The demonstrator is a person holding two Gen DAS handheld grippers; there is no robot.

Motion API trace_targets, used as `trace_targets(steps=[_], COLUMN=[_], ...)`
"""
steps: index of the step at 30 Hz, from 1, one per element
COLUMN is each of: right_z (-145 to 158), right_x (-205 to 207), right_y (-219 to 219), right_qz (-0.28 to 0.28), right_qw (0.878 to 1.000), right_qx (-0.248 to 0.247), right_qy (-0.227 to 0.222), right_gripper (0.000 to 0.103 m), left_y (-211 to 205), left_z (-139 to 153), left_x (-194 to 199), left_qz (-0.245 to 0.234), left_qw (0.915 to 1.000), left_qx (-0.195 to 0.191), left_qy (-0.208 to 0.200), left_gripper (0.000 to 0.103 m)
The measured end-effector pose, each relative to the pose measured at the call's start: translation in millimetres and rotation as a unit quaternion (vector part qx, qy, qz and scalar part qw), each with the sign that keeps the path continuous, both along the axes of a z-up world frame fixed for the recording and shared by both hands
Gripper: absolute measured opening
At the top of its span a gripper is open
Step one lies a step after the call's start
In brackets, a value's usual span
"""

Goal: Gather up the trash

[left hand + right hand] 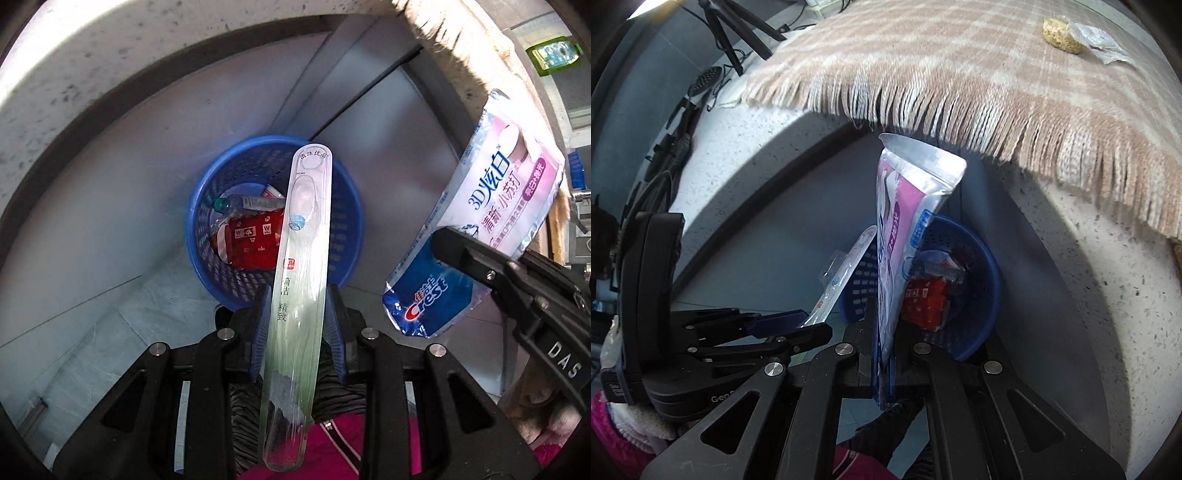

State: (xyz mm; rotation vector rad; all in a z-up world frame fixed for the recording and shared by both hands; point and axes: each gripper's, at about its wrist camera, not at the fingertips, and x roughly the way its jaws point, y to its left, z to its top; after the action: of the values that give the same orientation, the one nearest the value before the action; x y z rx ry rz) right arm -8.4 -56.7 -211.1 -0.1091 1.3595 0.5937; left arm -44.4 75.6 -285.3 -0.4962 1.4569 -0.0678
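My left gripper (298, 317) is shut on a long clear plastic toothbrush package (295, 295), held above a blue mesh basket (343, 236) on the floor. The basket holds a red wrapper (251, 240) and a small tube (255, 202). My right gripper (884, 354) is shut on a flattened Crest toothpaste tube (897, 236), held upright near the basket (979, 280). The right gripper and the tube (491, 236) also show in the left wrist view at the right. The left gripper (798, 325) with the clear package (846, 269) shows in the right wrist view at the left.
A speckled white table edge (1071, 266) curves above the basket, covered by a beige fringed cloth (960, 66). A yellow lump with a crumpled wrapper (1067, 35) lies on the cloth. Tripod legs (731, 33) and cables stand at the far left. The floor is grey tile (110, 317).
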Motion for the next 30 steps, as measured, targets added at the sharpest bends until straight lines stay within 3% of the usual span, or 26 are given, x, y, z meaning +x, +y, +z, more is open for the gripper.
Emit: trace_targets(steps=[17,19,21,23,30], right_z=[-28,-29,-29,-28,-26], right_x=[14,15,16,16,17], right_y=[18,20,20,17,14], right_qz=[0.006,0.007,0.010,0.011,0.014], right_qw=[0.999,0.999,0.999,0.999,0.999], right_qx=[-0.039,-0.043,-0.042,-0.040,-0.044], right_qy=[-0.001,-0.002,-0.002,-0.005,-0.005], right_gripper=[0.003,0.009,0.029,0.040,0.043], left_y=[-5,-7,-7,-6,-4], left_z=[-12,-11,-10,-11,-4], left_x=[23,25,26,26,22], left_qz=[-0.005,-0.006,-0.007,-0.006,-0.007], left_qw=[0.9989,0.9987,0.9985,0.9984,0.9979], left_qx=[0.043,0.048,0.052,0.054,0.063], left_qy=[0.015,0.017,0.017,0.017,0.013], left_gripper=[0.031,0.032,0.033,0.034,0.034])
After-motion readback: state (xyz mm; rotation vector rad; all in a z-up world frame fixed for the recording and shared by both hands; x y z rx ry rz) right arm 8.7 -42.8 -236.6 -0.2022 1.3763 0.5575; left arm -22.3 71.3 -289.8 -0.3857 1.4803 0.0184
